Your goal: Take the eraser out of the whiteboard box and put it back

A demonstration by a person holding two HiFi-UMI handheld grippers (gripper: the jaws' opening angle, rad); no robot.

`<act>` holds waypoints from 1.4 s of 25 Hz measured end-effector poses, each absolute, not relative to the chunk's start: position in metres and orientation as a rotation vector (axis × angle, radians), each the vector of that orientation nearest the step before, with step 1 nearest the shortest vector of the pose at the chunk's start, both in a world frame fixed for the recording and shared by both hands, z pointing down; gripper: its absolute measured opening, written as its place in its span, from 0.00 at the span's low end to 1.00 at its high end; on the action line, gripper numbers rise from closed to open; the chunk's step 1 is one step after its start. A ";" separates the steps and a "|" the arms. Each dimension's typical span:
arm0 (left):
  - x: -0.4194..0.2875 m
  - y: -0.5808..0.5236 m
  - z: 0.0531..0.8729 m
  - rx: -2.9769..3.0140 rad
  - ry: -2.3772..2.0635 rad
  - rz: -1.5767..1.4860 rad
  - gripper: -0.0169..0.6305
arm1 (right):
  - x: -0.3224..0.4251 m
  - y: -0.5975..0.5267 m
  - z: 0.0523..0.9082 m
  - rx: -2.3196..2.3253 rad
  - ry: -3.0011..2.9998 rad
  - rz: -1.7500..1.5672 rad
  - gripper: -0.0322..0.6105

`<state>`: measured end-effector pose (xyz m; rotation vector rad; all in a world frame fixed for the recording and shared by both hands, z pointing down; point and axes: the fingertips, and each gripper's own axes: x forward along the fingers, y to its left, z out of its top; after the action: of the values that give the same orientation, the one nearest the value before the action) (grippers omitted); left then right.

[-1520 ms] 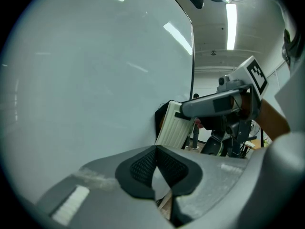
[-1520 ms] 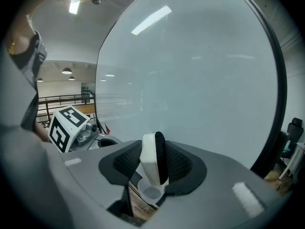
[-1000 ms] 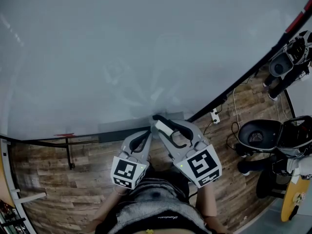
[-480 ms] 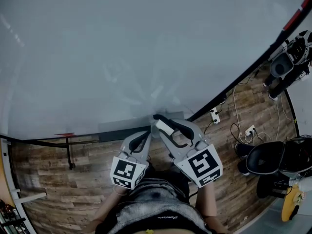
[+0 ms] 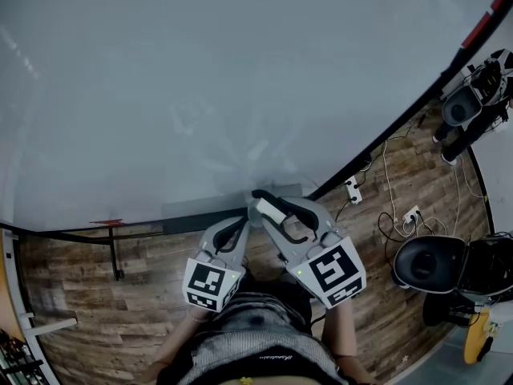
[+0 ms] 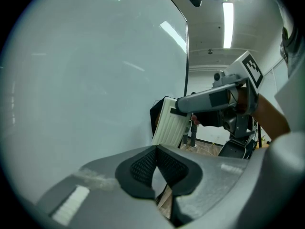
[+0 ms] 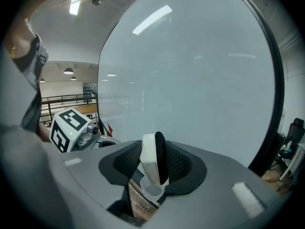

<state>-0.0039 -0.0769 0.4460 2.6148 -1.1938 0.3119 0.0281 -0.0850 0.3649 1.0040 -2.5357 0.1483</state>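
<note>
My right gripper (image 5: 262,201) is shut on the eraser (image 5: 269,210), a white plastic block with a black felt face, held up against the lower edge of the whiteboard (image 5: 240,79). In the right gripper view the eraser (image 7: 153,163) stands on edge between the two black pads. The grey whiteboard box (image 5: 200,215) runs along the board's bottom edge, just left of the eraser. My left gripper (image 5: 240,221) hovers beside it, shut and empty, its pads meeting at the tip (image 6: 156,150). From the left gripper view the eraser (image 6: 169,124) shows ahead in the right gripper (image 6: 177,112).
Wood floor lies below the board. A power strip (image 5: 353,189) with cables sits at the right, and a black office chair (image 5: 425,261) stands further right. The board's black stand bar (image 5: 80,235) crosses the left. The person's body (image 5: 256,343) fills the bottom middle.
Both grippers and the eraser have kept still. The black office chair at the right has shifted down along the floor.
</note>
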 end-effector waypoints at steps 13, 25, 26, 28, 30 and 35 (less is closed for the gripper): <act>-0.007 -0.080 0.443 2.612 -1.211 0.300 0.03 | 0.026 -0.089 0.373 0.984 -2.525 0.145 0.29; -0.007 -0.083 0.449 2.595 -1.205 0.303 0.03 | 0.028 -0.096 0.401 0.977 -2.491 0.193 0.29; -0.008 -0.083 0.450 2.592 -1.206 0.306 0.03 | 0.028 -0.097 0.404 0.971 -2.487 0.196 0.29; -0.009 -0.083 0.453 2.585 -1.206 0.309 0.03 | 0.027 -0.097 0.412 0.962 -2.480 0.203 0.29; -0.010 -0.082 0.455 2.579 -1.204 0.311 0.03 | 0.027 -0.097 0.418 0.958 -2.473 0.214 0.29; -0.011 -0.081 0.459 2.569 -1.202 0.322 0.03 | 0.027 -0.100 0.434 0.961 -2.461 0.237 0.29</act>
<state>-0.0107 -0.0811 0.4594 2.5689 -1.2025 0.3224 0.0272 -0.1001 0.4335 0.9609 -2.4606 0.2366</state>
